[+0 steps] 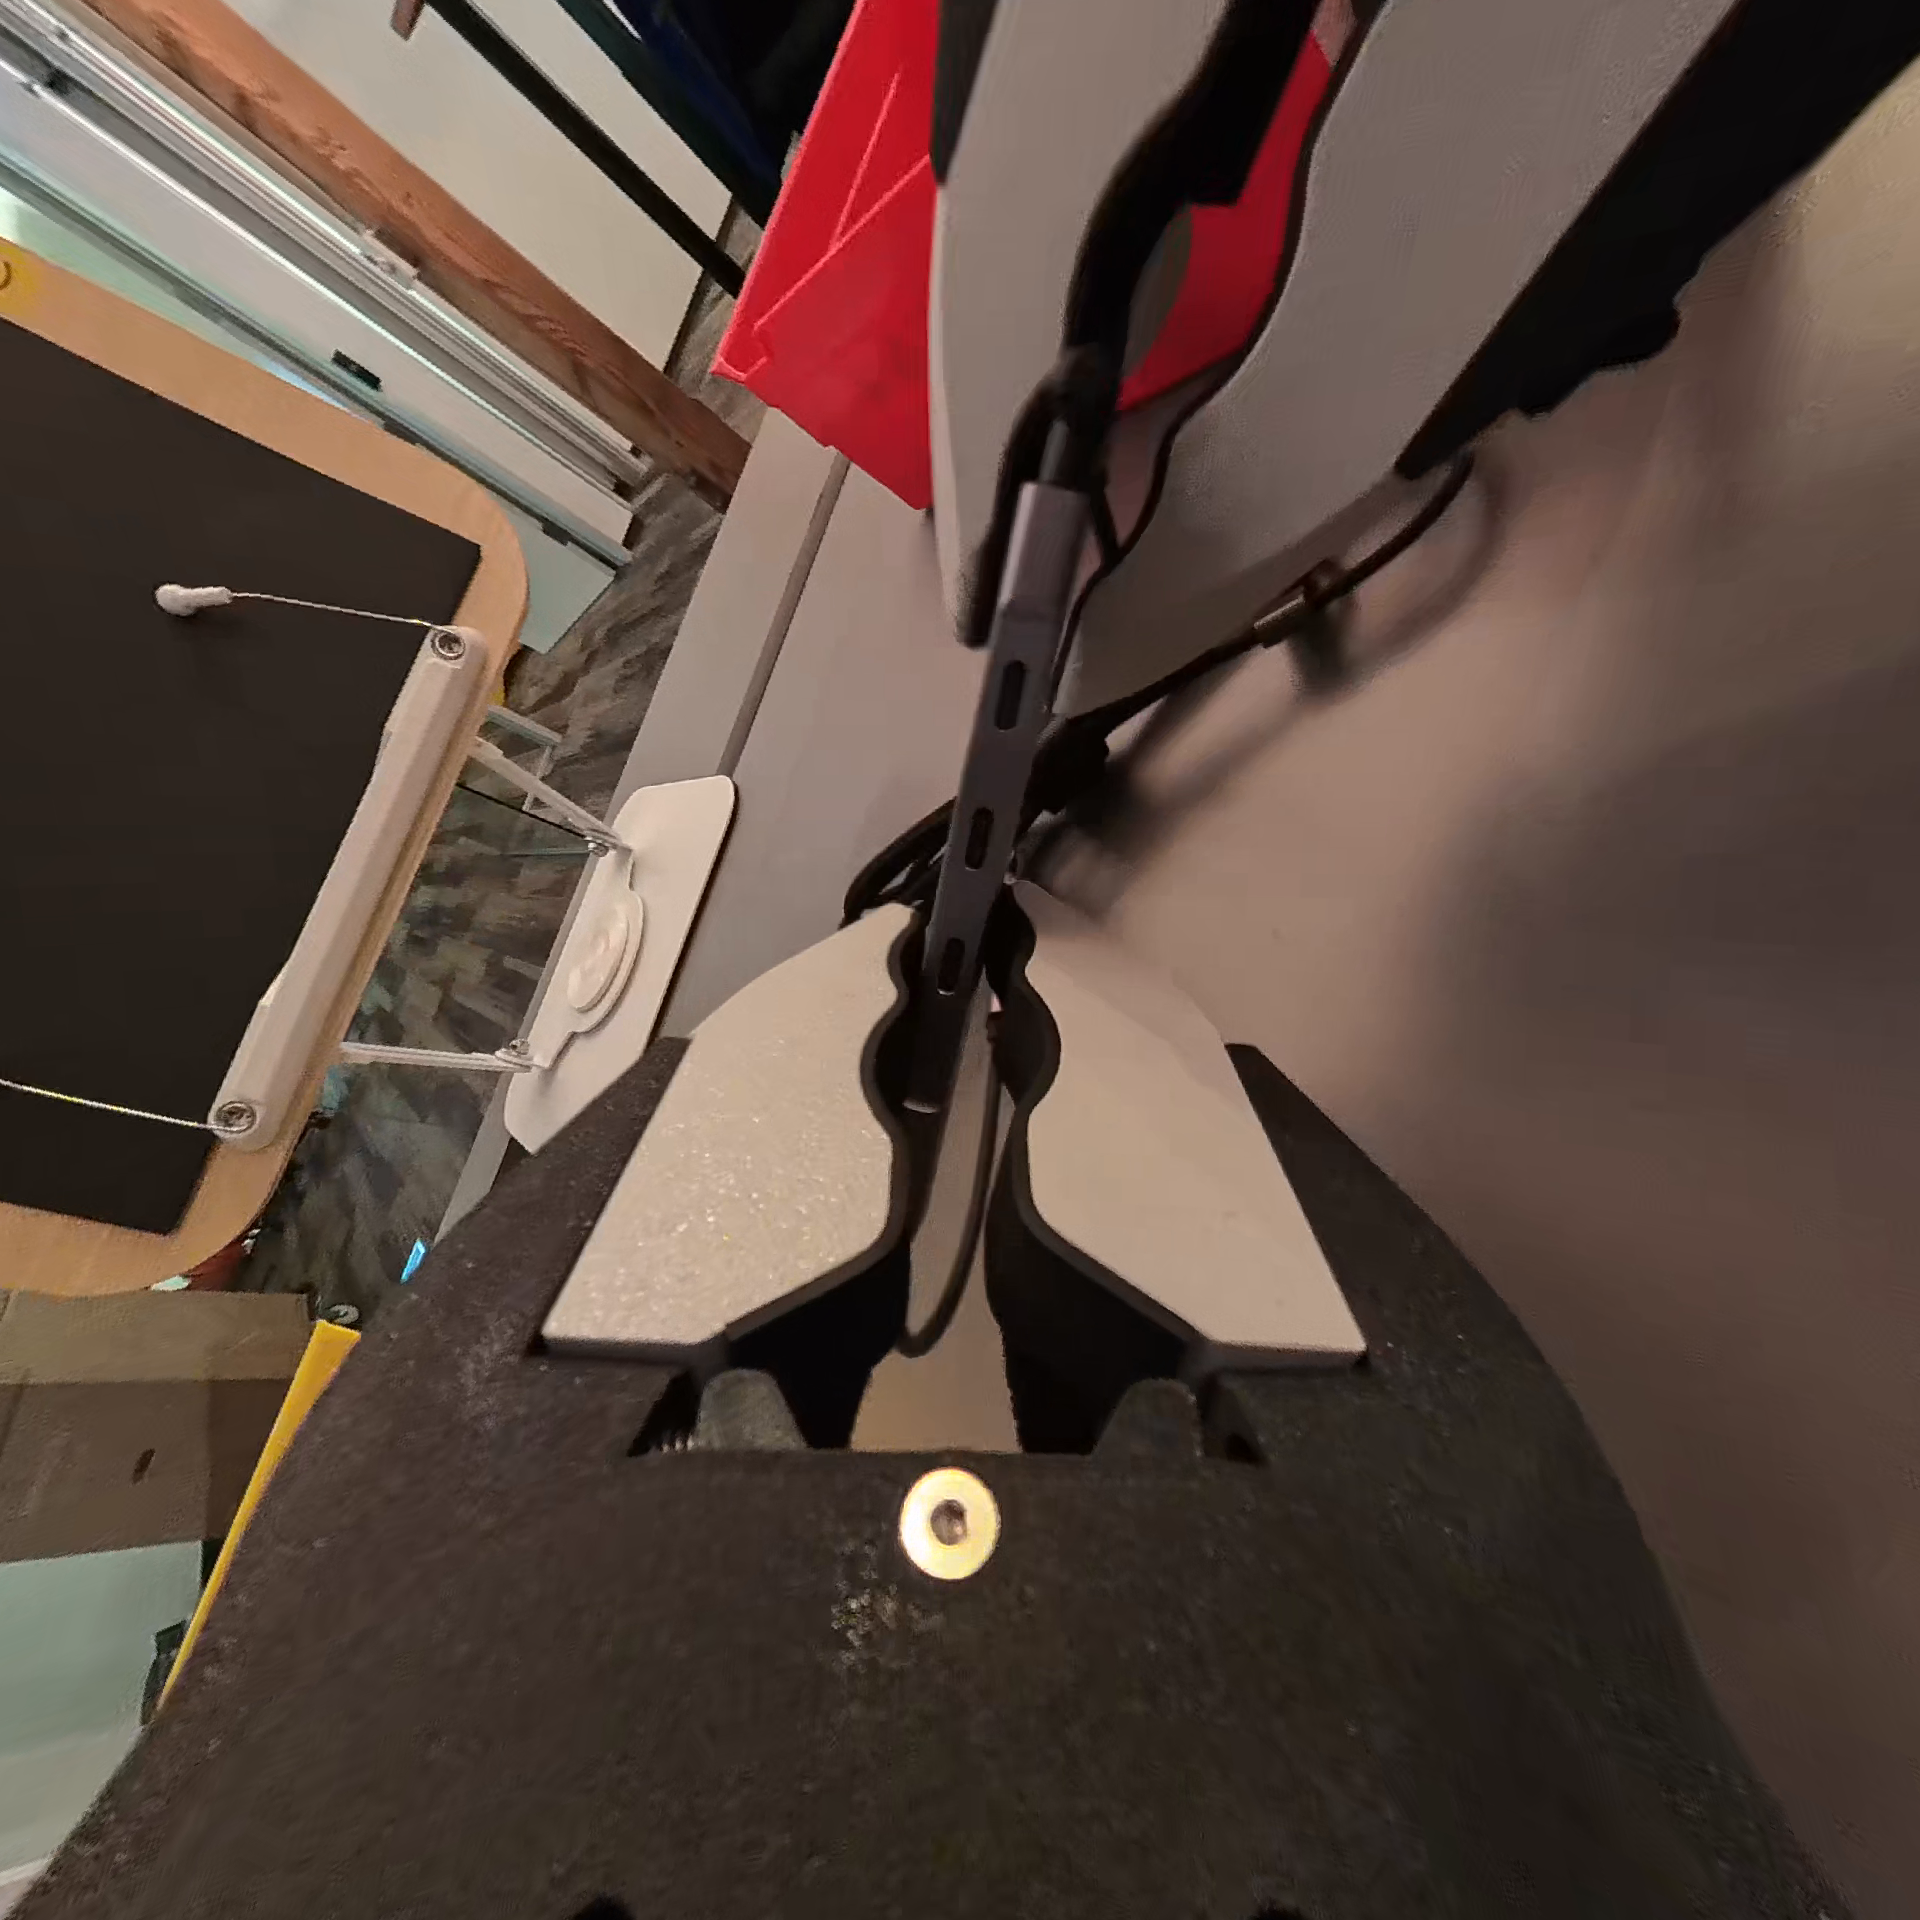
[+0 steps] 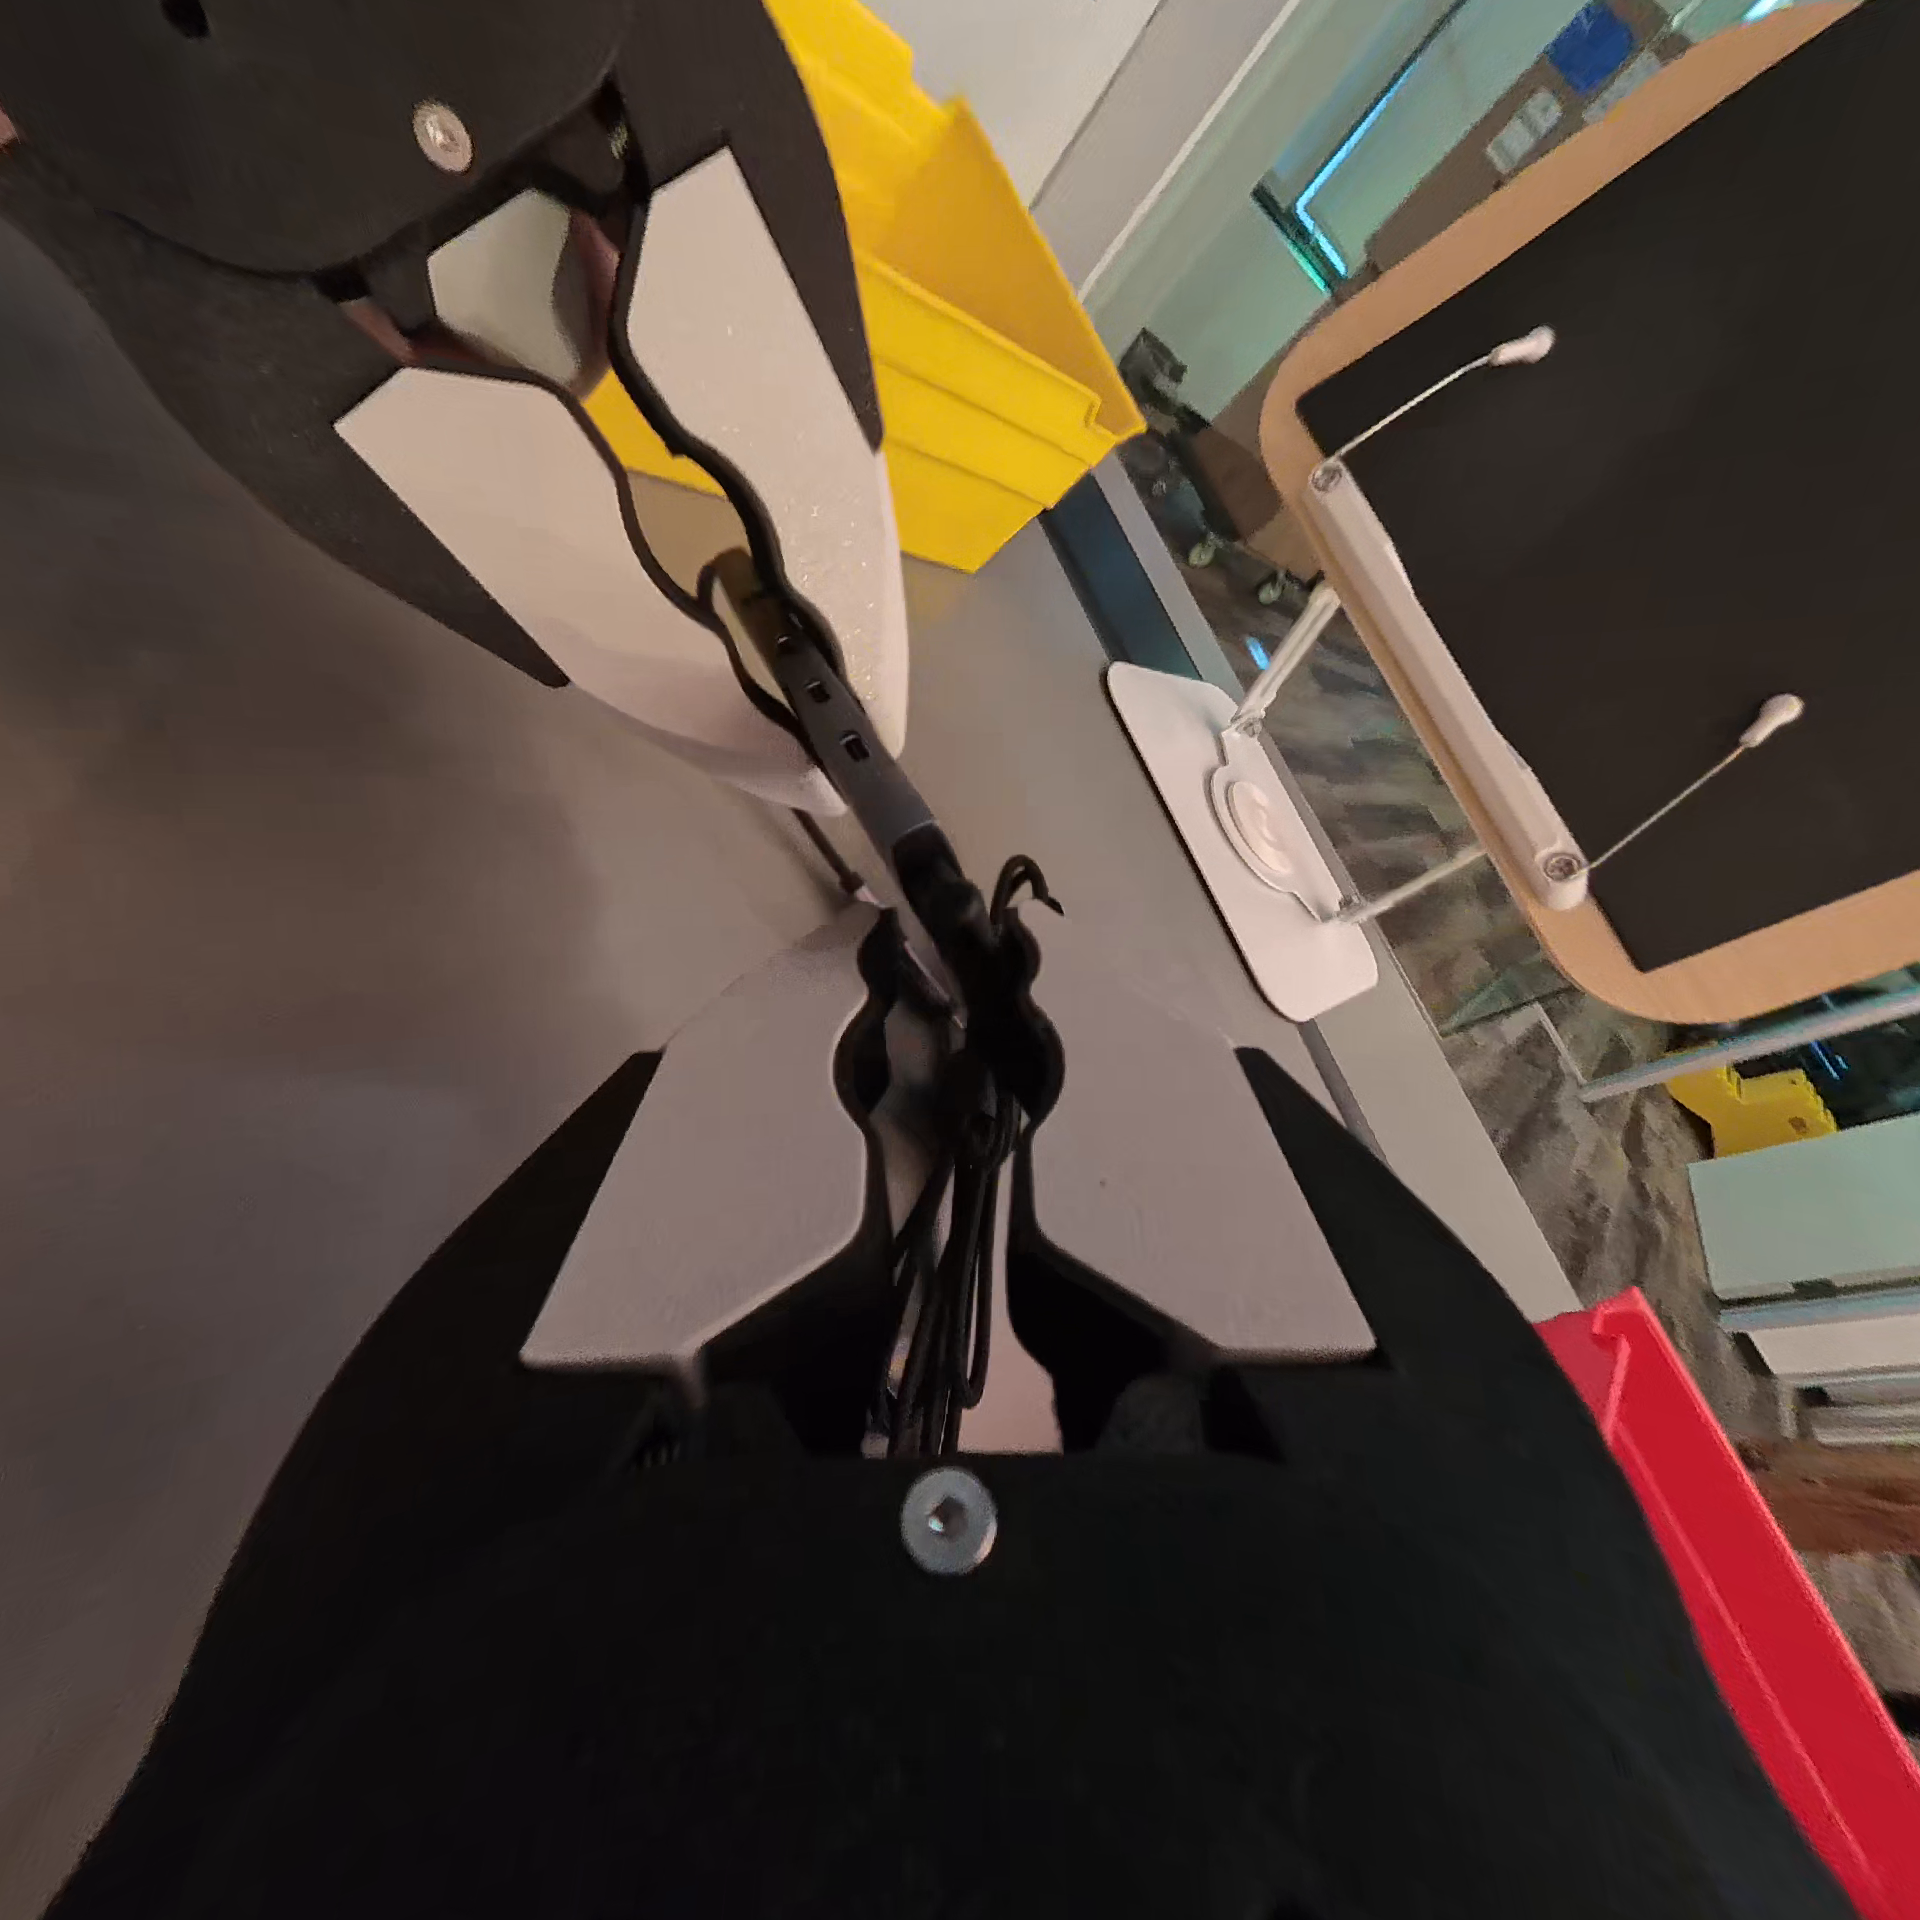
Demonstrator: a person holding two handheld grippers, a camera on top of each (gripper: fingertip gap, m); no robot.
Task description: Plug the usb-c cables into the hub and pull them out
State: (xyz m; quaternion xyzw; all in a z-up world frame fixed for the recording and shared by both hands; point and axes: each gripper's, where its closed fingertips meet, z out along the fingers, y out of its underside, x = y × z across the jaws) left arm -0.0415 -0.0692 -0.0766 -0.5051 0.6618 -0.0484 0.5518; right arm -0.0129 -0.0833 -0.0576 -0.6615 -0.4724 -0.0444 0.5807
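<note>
Left gripper [image 1: 961, 997] jaws clenched on hub [image 1: 982, 821], edge-on between them. Right gripper [image 2: 961, 997] jaws clamped on bundled cables [image 2: 951, 1226] at hub's far end. Hub rigid, light, slick; cables floppy, so probably grip plug shell, not cord.

Looks like a lab or workshop-type office space; plain grey worktable [image 2: 260, 831] with a white plate [image 2: 1236, 842] fixed at its edge, thin metal rods running from it to a wood-rimmed black board [image 2: 1662, 540]; yellow plastic bin [image 2: 966, 343] and red plastic bin [image 2: 1745, 1558] of the stackable parts-storage kind; aluminium framing rails [image 1: 312, 270] beside a wooden beam [image 1: 436, 229]; patterned grey commercial carpet [image 1: 457, 935]; cardboard box [image 1: 125, 1392] on the floor; glass partitions behind; nothing domestic in view.
</note>
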